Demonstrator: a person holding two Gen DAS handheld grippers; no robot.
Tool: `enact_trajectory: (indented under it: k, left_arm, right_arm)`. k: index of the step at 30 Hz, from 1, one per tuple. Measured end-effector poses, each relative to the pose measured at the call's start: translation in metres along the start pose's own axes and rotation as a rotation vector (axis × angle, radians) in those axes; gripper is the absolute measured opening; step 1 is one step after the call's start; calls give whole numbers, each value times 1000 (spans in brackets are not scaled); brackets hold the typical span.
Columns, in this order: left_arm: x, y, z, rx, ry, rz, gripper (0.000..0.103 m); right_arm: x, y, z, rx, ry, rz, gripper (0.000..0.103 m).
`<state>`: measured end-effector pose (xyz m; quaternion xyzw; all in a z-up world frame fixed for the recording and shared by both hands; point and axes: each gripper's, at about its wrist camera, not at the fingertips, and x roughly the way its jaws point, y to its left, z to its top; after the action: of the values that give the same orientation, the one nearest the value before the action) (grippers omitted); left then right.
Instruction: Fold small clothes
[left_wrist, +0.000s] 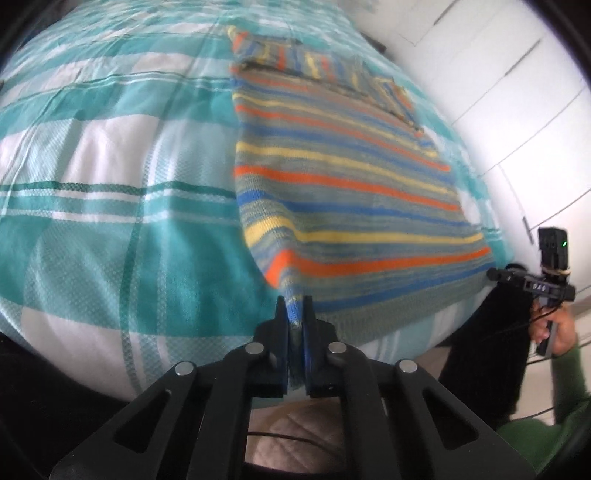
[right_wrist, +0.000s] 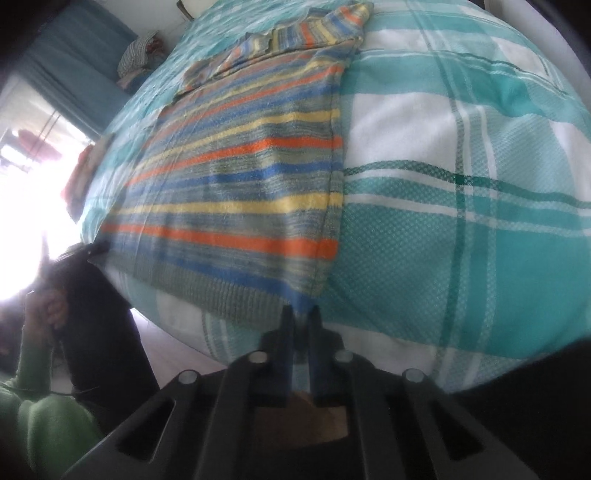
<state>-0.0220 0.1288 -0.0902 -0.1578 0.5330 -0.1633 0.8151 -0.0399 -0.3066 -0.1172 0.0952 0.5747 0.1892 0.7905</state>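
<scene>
Garment: a striped knitted sweater (left_wrist: 343, 192) lies flat on the teal-and-white checked bedspread (left_wrist: 110, 155), sleeves folded across its far end, hem toward the person.
Left gripper (left_wrist: 295, 306): clamped on the sweater's near left hem corner — knit bunched between the jaws.
Right gripper (right_wrist: 300, 314): closed at the near right hem corner; fabric appears pinched there.
Step in hand: likely carrying the hem toward the sleeves.
Doing it well: lift both corners together, keep the hem taut and level — lay it square to the far edge before releasing.
</scene>
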Motion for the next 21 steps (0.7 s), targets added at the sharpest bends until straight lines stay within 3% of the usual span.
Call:
enact_trajectory:
  k: [2,5,8,12,16,21]
  left_arm:
    - [-17,4,17,-38,-54,-74,4]
    - [-31,2,56,-30,-142,-122,4]
    - [-29,1,104,4,-235,-130,4]
    - [-7,11,173,-45,-319,-132,4]
    - [28,22,239,-88,-341,-87,4]
    - [70,39,300,-130,-297,-31,4]
  right_arm:
    - [-17,1,9,32,-63,73,6]
    - [-41,1,39,35,-179,131,6]
    - [-49,-5,87,28,-283,116,6]
    - [-37,-28,164,76,-368,102,6]
    - [-12,-42,239,132,-402,68,6]
    - [15,-68,313,226,-407,75,6]
